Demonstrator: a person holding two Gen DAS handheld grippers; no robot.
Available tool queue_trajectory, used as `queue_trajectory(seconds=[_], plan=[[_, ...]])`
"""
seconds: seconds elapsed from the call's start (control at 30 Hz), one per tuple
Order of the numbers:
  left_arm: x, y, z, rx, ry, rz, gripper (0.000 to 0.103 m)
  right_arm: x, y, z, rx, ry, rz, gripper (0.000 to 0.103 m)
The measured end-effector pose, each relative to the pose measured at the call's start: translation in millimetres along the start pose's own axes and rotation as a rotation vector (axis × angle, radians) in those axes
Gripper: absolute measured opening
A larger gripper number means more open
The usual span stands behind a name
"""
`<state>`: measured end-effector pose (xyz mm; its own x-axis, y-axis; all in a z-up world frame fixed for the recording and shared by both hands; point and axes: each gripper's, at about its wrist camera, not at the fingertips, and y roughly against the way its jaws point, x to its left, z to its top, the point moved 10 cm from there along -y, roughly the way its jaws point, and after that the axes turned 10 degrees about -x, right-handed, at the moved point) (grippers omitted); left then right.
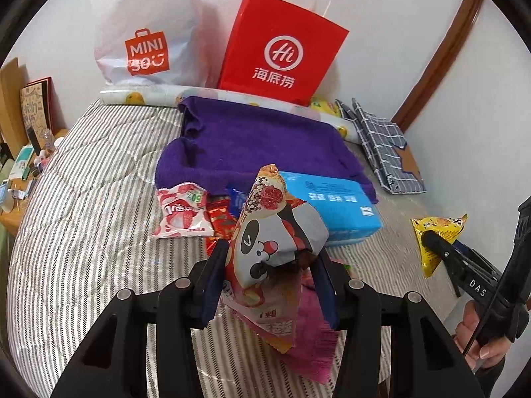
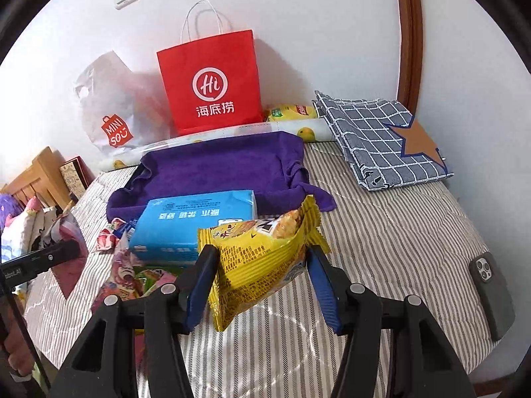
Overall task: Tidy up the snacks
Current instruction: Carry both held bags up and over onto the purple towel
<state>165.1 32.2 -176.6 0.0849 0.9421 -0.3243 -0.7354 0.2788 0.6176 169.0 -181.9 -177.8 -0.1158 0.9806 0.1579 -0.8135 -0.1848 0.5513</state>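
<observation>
Snacks | my left tongs (image 1: 270, 278) clamp the panda packet (image 1: 265, 248) | my right tongs (image 2: 260, 282) clamp the yellow packet (image 2: 262, 255), both clear of the striped bed (image 2: 381, 232) | blue box (image 2: 195, 229) at 11 o'clock | purple towel (image 2: 215, 165) at 12 | red bag (image 2: 210, 83) beyond

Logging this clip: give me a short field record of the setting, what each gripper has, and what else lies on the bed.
setting: striped bed cover, white wall behind
left gripper: shut on panda snack packet, lifted off the bed
right gripper: shut on yellow snack packet
loose snacks: strawberry packet and red packets beside blue tissue box
cloth: purple towel behind the box
bags: red paper bag and white plastic bag against the wall
other: checked cloth, phone at right
</observation>
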Motion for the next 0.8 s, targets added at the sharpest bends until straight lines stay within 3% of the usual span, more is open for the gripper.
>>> queue_trajectory(seconds=[0.5,0.8], plan=[[-36.0,3.7,17.7,-0.015,-0.022,-0.046,0.049,25.1,29.6,30.4,-0.058,0.029,0.034,0.054],[-50.2,-3.5,39.1,-0.024,-0.027,-0.049,0.049,26.9,26.0,57.1,-0.076,0.036,0.034,0.054]])
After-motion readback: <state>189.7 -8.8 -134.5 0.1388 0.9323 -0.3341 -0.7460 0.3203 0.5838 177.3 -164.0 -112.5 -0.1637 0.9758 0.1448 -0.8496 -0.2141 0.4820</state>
